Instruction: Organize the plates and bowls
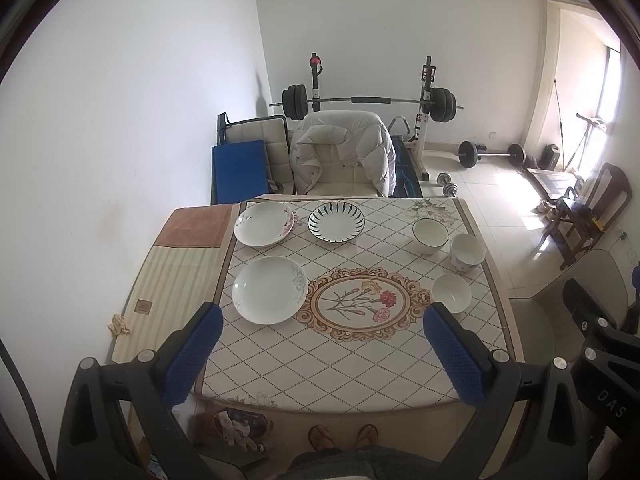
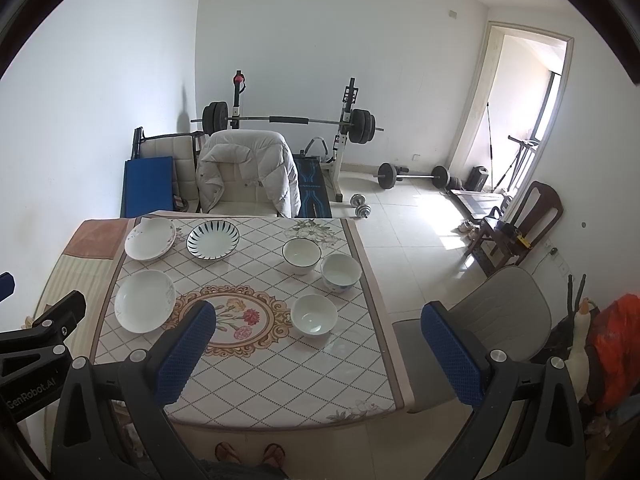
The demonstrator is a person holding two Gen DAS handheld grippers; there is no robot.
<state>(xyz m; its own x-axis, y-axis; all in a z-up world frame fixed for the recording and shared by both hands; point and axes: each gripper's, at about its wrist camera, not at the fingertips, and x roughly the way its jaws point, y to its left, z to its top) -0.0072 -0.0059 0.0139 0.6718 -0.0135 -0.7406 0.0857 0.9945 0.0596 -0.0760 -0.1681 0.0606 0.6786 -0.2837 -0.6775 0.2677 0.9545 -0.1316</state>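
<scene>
On the patterned table [image 1: 320, 360] lie three plates: a white plate [image 1: 269, 289] near left, a pink-flowered plate [image 1: 263, 224] far left, a blue-striped plate [image 1: 336, 222] far middle. Three bowls stand at the right: a dark-rimmed bowl [image 1: 430, 235], a blue-patterned bowl [image 1: 467, 252], a plain white bowl [image 1: 451, 292]. The same dishes show in the right wrist view: white plate [image 2: 145, 300], striped plate [image 2: 213, 239], plain bowl [image 2: 314, 315]. My left gripper [image 1: 320, 356] is open and empty, high above the near table edge. My right gripper [image 2: 320, 356] is open and empty, above the table's right edge.
A chair with a white jacket [image 1: 340, 152] stands behind the table. A grey chair [image 2: 480, 320] stands at the table's right. A striped mat [image 1: 172, 280] lies on the left. A barbell rack [image 1: 368, 100] and dumbbells stand at the back wall. My feet [image 1: 344, 436] are below the near edge.
</scene>
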